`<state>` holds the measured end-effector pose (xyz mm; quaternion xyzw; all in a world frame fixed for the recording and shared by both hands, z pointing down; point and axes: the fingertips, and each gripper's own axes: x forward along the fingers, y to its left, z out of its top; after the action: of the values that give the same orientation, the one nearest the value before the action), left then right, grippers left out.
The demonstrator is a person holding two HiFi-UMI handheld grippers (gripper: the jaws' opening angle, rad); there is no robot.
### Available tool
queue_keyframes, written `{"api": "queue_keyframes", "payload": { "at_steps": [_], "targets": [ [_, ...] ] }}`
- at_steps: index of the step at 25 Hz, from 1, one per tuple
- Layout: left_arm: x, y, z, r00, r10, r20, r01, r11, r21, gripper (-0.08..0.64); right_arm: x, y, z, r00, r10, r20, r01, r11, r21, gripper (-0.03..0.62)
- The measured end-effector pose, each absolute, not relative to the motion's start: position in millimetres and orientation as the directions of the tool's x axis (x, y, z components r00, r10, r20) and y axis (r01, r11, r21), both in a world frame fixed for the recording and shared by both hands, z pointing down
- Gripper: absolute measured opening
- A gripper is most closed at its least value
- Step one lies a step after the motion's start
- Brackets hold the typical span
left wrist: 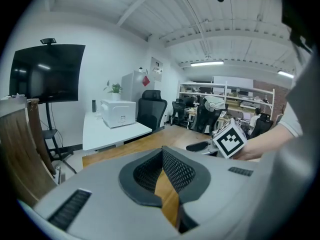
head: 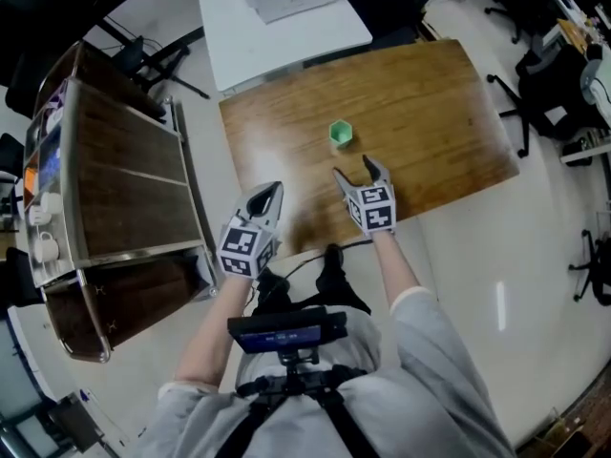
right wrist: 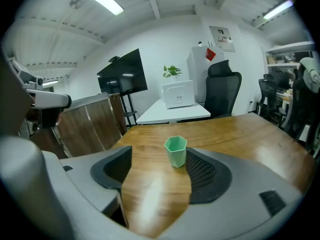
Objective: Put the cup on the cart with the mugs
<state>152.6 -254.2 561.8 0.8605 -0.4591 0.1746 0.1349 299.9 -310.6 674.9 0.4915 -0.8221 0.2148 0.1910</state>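
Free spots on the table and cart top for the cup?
Wooden table is bare all round the green cup, widest to its right. Cart top has bare wood panels; white mugs crowd only its left edge.

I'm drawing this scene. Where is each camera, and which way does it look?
Head view: on the person's head, looking steeply down at the wooden table, green cup and cart; both forearms, left gripper and right gripper show.
Left gripper view: on the left gripper, facing a white desk; its shut jaws and the right gripper show.
Right gripper view: on the right gripper, facing the green cup beyond its open jaws.
Shared: the green cup, in head and right gripper views.
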Motion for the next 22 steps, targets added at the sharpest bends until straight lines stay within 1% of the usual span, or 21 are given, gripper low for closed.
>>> {"api": "queue_keyframes", "payload": {
  "at_steps": [1,2,4,9,10,17,22],
  "targets": [
    [154,-258,565,0.523,-0.738,0.426,-0.833,-0.548,0.075,0.006,298,-317,683,-0.442,-0.722,0.532,-0.89,0.429,-0.156,0.354],
    [155,-262,570,0.531,-0.731,0.429,-0.829,-0.553,0.083,0.006,297,-323,690,-0.437,-0.719,0.54,-0.89,0.432,-0.146,0.379],
    [159,-266,580,0.547,-0.714,0.437,-0.82,-0.563,0.106,0.006,295,-334,705,-0.428,-0.714,0.554,-0.891,0.437,-0.125,0.414],
    [165,-279,602,0.561,-0.691,0.456,-0.809,-0.574,0.126,0.006,293,-368,735,-0.423,-0.7,0.575,-0.885,0.455,-0.097,0.419],
    [165,-280,605,0.56,-0.688,0.461,-0.81,-0.572,0.129,0.006,294,-374,742,-0.421,-0.699,0.579,-0.885,0.457,-0.092,0.433],
    [160,-292,619,0.549,-0.688,0.475,-0.816,-0.565,0.125,0.005,295,-409,772,-0.394,-0.707,0.587,-0.897,0.435,-0.078,0.433],
    [159,-299,623,0.536,-0.691,0.484,-0.827,-0.545,0.138,0.006,288,-416,791,-0.412,-0.688,0.598,-0.88,0.47,-0.066,0.433]
  ]
}}
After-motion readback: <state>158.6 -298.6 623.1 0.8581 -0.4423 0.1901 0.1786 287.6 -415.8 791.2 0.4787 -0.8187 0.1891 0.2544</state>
